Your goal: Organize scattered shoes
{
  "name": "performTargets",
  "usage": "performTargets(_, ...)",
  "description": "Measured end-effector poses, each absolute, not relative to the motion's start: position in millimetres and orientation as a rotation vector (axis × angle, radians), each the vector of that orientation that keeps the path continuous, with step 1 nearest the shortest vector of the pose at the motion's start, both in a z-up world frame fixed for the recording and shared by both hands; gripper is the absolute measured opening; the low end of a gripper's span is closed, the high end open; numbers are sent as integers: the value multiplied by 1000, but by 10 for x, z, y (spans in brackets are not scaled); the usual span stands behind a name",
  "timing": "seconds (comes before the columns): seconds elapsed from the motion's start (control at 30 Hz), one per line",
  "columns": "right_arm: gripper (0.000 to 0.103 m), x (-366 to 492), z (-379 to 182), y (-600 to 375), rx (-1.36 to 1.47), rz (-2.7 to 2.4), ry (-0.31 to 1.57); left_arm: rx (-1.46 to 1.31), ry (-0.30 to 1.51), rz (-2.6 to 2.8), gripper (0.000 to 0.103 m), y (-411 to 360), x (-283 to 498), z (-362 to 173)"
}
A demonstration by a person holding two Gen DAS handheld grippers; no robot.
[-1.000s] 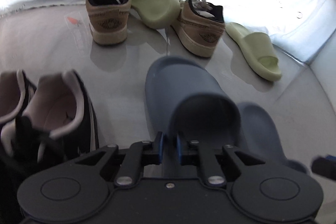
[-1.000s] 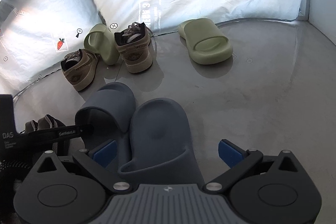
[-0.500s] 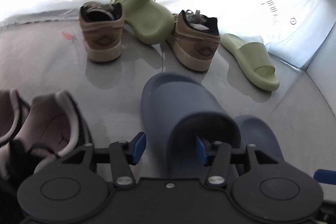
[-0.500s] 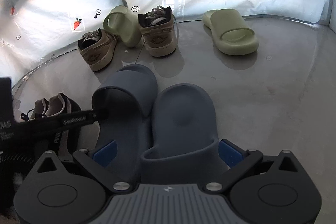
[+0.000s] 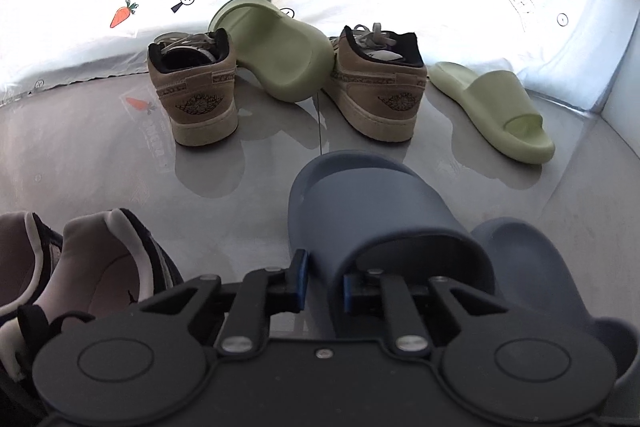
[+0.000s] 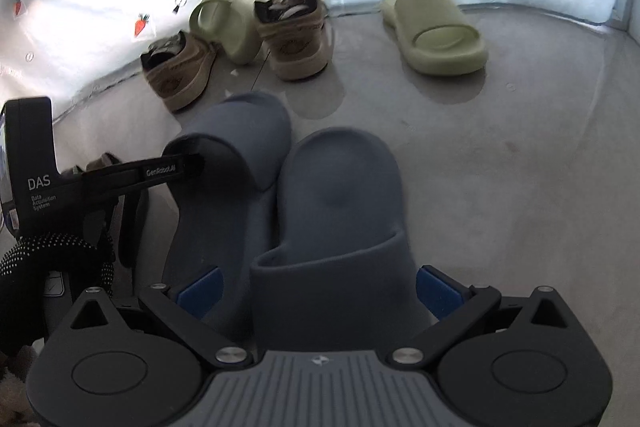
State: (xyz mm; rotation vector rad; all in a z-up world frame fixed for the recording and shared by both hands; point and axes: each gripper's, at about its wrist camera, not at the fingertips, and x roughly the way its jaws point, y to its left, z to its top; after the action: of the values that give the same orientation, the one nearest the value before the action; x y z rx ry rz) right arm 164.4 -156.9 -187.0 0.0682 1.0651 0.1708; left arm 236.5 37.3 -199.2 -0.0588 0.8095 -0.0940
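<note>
Left wrist: gripper (image 5: 323, 285) pinches smooth, rounded blue slide's (image 5: 372, 211) strap.

The black left-hand gripper unit (image 6: 32, 167) carries white lettering: "DAS", with "Data Acquisition System" beneath. Its slim black finger arm (image 6: 160, 171) reads "GenRobot.AI". Each tan suede sneaker (image 5: 192, 95) bears a winged emblem on the heel, lettering unreadable.

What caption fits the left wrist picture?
Left hand-held gripper pinching the strap wall of a blue slide, with tan sneakers and green slides scattered beyond.
</note>
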Motion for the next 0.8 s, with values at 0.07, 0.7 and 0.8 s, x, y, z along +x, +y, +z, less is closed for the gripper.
performTargets(0.07, 99, 1668, -1932, -1534, 20, 141, 1097, -49, 813, -105, 16, 365, 2316, -1986)
performTargets(0.7, 94, 1752, -1831, -2480, 84, -168, 987, -41, 905, -225, 20, 106, 1877, -1920)
performTargets(0.8, 97, 1638, -1736, -2461, 130, -135, 939, -113, 972, -268, 32, 213, 1876, -1887)
